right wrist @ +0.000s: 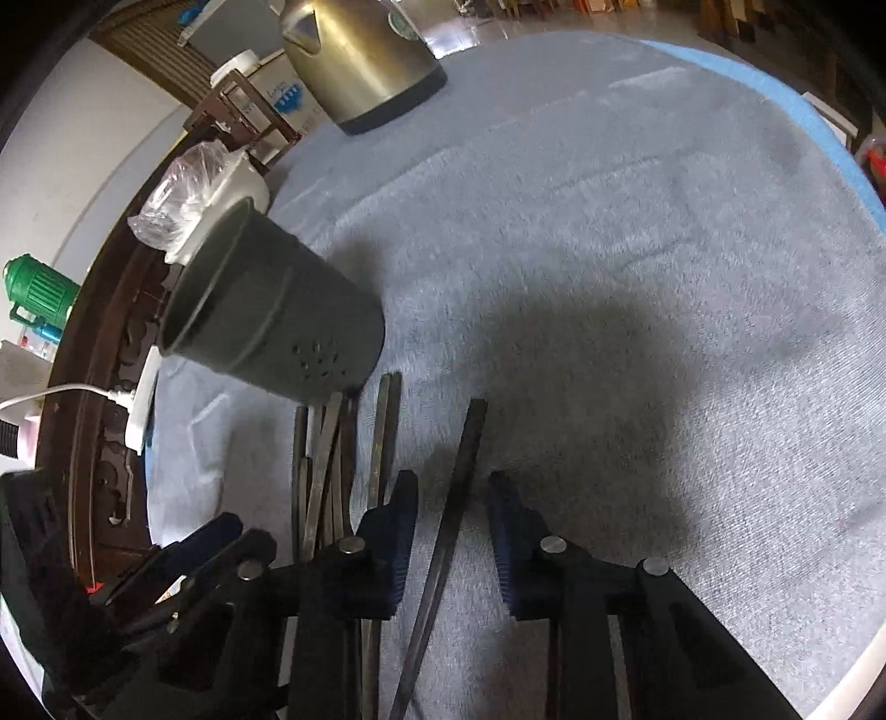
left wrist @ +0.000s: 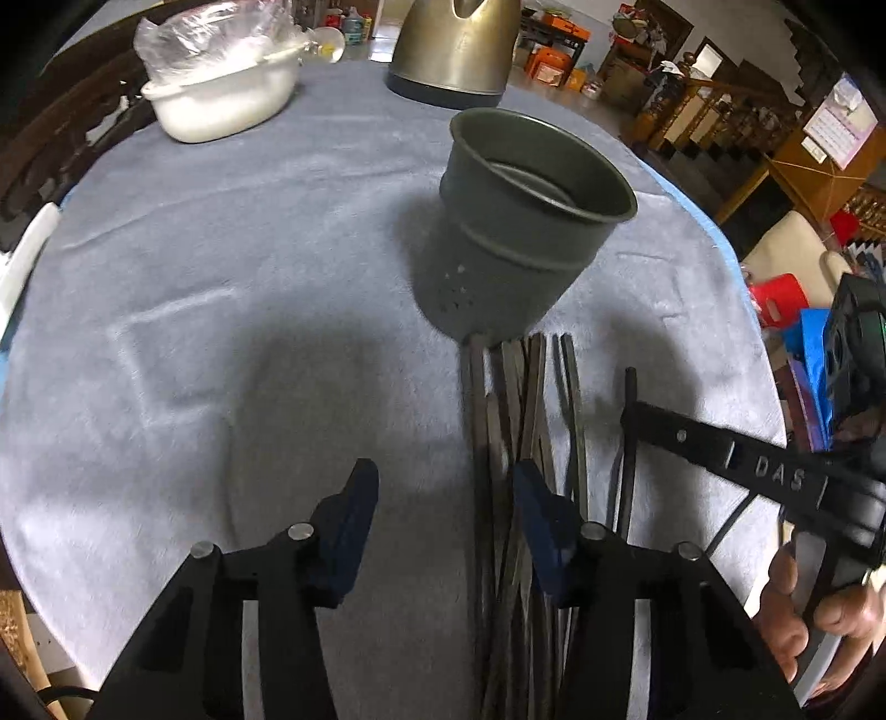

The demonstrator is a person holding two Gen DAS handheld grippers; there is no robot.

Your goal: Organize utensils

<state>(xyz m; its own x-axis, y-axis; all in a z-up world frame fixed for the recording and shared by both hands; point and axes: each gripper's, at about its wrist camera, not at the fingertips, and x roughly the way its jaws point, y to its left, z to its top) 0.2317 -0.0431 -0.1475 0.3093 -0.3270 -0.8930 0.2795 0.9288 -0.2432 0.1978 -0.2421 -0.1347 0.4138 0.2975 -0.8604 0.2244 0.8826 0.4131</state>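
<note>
A dark green perforated holder cup (left wrist: 515, 232) stands on the grey cloth; it also shows in the right wrist view (right wrist: 277, 315). Several dark chopsticks (left wrist: 515, 421) lie in a bundle in front of it, also in the right wrist view (right wrist: 326, 459). My left gripper (left wrist: 443, 498) is open above the cloth, its right finger over the bundle. My right gripper (right wrist: 448, 498) is open, its fingers on either side of a single chopstick (right wrist: 454, 498) lying apart from the bundle; that chopstick also shows in the left wrist view (left wrist: 628, 443).
A metal kettle (left wrist: 454, 50) and a white bowl covered in plastic (left wrist: 221, 94) stand at the table's far side. A white power strip (right wrist: 138, 404) lies at the table edge (right wrist: 864, 188). The room beyond holds furniture and boxes.
</note>
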